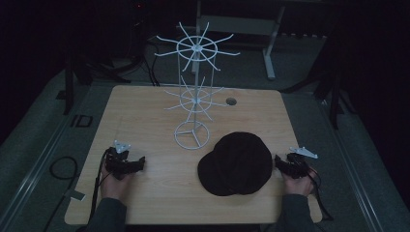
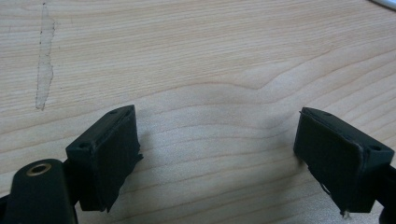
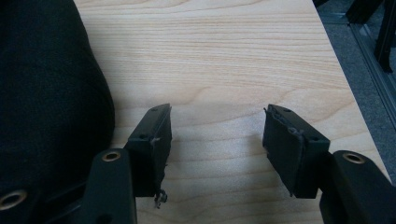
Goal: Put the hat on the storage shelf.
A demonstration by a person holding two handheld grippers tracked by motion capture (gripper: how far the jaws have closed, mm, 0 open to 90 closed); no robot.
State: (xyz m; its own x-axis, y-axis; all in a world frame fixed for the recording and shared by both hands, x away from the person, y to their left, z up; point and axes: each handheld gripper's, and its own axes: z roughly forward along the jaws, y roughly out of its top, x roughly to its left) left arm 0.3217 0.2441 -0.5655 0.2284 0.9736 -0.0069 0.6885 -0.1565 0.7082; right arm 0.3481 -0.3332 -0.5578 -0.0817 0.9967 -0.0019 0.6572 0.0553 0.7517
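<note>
Your left claw (image 2: 217,154) was spread wide and empty above the bare bench (image 2: 210,60); your right claw (image 3: 217,144) gaped too, empty, just right of the black cap (image 3: 46,93).

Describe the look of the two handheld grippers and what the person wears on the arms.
Both are black. The left gripper and right gripper each carry a pale grey three-cornered plate on top and trail a dark cable. Up close, each has two blocky black jaws with worn, frayed pad edges, small screw holes and a brass-ringed hole in the arm behind. The sleeves are dark grey.
</note>
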